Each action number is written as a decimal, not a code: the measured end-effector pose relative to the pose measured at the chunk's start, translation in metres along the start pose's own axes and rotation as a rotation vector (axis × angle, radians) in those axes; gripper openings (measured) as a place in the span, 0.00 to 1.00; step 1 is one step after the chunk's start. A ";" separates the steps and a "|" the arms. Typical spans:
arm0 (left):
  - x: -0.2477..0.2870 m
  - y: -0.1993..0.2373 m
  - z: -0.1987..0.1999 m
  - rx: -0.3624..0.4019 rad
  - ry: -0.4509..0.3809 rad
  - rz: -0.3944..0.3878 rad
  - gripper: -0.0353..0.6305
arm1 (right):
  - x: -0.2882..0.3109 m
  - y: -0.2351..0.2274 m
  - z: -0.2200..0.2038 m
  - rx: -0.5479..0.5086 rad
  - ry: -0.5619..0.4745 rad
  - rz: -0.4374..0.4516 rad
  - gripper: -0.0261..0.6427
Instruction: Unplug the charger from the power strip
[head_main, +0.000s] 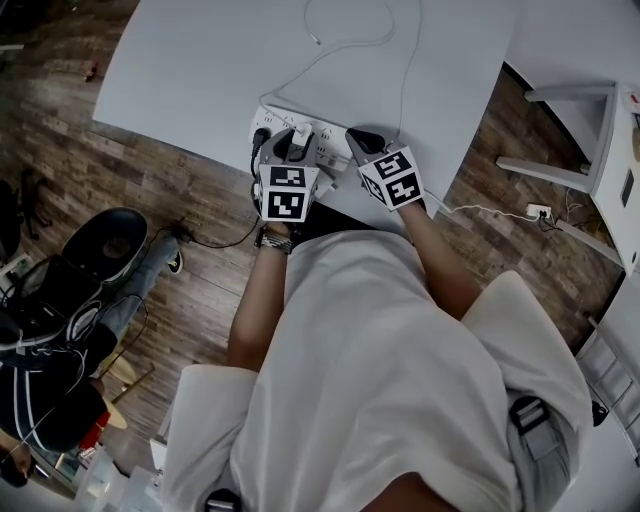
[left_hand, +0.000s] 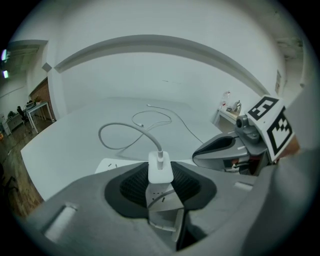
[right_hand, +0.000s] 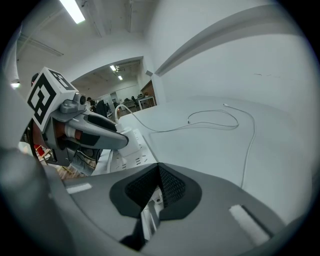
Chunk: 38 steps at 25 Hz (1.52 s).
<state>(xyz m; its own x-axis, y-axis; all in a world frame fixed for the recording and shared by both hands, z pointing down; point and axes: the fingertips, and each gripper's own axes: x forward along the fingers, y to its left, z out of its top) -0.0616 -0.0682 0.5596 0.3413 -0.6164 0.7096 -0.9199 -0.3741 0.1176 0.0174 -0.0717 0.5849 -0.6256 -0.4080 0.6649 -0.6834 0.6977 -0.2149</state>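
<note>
White table (head_main: 200, 70). The left gripper (left_hand: 160, 181) clamps the charger (left_hand: 160, 170) above the power strip (left_hand: 107, 164). The right gripper (right_hand: 159, 170) alongside is closed and empty. The cable (left_hand: 121, 124) trails beyond. Risk: an unrestrained strip lifts with the pull.

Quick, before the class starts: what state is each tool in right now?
Left tool: closed on the charger.
Right tool: closed, holding nothing.
</note>
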 end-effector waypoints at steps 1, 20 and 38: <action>0.001 0.000 0.000 0.008 0.005 0.003 0.26 | 0.000 0.000 0.000 0.003 0.000 0.000 0.04; -0.003 -0.002 0.003 -0.002 -0.015 0.014 0.26 | -0.004 0.000 0.000 0.013 -0.014 0.005 0.04; -0.005 -0.012 0.004 -0.056 -0.021 -0.013 0.26 | -0.012 -0.004 -0.004 0.061 -0.026 0.021 0.04</action>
<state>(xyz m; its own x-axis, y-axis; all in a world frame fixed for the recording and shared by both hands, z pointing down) -0.0515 -0.0628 0.5520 0.3565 -0.6261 0.6934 -0.9246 -0.3431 0.1656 0.0289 -0.0670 0.5808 -0.6489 -0.4095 0.6413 -0.6914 0.6692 -0.2723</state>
